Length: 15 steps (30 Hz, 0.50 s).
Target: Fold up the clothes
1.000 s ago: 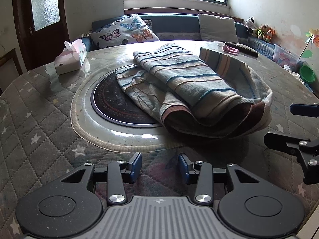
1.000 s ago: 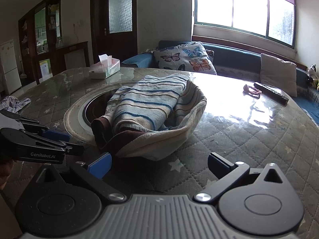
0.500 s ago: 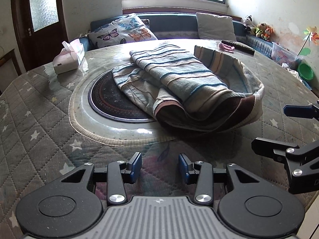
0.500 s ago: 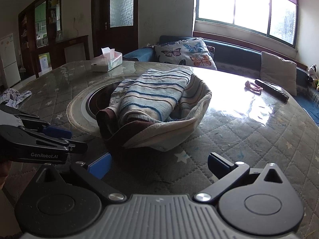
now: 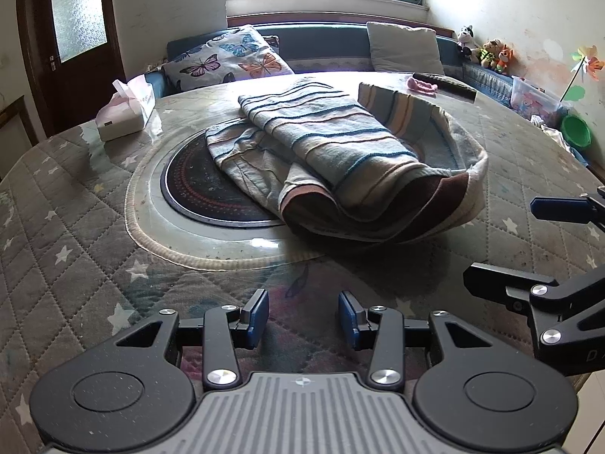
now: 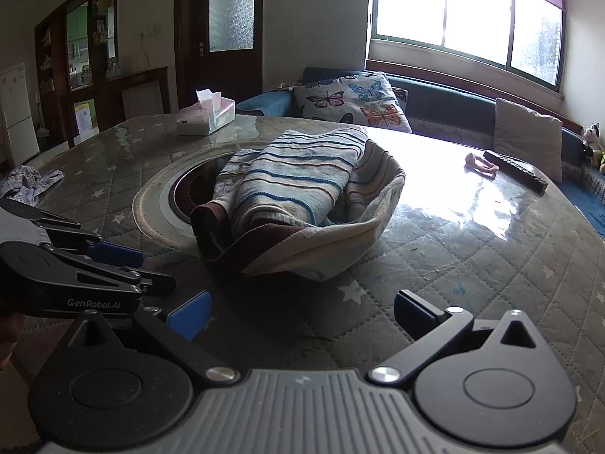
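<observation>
The left gripper point(image 5: 303, 316) hangs low over the near edge of the table with its blue pads a moderate gap apart and nothing between them; the right gripper point(image 6: 302, 312) hangs beside it with its fingers spread wide, also empty. The striped garment point(image 5: 340, 159) lies ahead of both, bunched in a loose heap near the middle of the round table point(image 5: 68, 227), partly over the dark inset disc point(image 5: 196, 189). Its long axis runs from the far left toward the near right in the left wrist view, so the dark brown hem point(image 5: 382, 208) is the end that faces the tools. That hem sits ahead and to the right of the left gripper, and nearly straight ahead of the right one, which looks a little nearer to it. I judge the right gripper better placed to take the hem. A tissue box point(image 5: 126, 109) stands well apart at the far left, and a remote point(image 6: 516, 172) lies far off on the right.
</observation>
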Tool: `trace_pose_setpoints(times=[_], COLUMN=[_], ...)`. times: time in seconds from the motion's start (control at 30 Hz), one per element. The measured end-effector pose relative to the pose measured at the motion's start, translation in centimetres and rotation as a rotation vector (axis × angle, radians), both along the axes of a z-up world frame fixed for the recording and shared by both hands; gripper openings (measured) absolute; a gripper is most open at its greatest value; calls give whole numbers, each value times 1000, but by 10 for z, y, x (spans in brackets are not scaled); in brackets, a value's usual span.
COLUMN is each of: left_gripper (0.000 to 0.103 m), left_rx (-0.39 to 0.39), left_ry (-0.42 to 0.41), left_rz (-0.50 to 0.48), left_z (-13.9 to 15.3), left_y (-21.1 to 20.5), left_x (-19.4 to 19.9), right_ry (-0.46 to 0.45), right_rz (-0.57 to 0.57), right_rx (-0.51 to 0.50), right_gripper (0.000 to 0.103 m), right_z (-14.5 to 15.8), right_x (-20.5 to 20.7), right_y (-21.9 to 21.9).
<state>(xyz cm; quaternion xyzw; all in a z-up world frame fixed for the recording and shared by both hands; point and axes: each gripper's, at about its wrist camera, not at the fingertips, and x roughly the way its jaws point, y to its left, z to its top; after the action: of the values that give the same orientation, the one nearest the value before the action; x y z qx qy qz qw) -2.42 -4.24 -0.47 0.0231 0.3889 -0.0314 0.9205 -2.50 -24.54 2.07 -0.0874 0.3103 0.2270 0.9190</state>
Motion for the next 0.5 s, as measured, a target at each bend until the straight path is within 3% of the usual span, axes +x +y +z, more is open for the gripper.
trace_pose_setpoints(times=[0.5], left_gripper=[43], left_rx=[7], left_ry=[3], left_rz=[-7], left_z=[1], left_y=[-4], left_x=[1], right_ry=[-4], right_rz=[1], right_rx=[-1], right_gripper=[103], right_z=[1], right_x=[-1], right_y=[0])
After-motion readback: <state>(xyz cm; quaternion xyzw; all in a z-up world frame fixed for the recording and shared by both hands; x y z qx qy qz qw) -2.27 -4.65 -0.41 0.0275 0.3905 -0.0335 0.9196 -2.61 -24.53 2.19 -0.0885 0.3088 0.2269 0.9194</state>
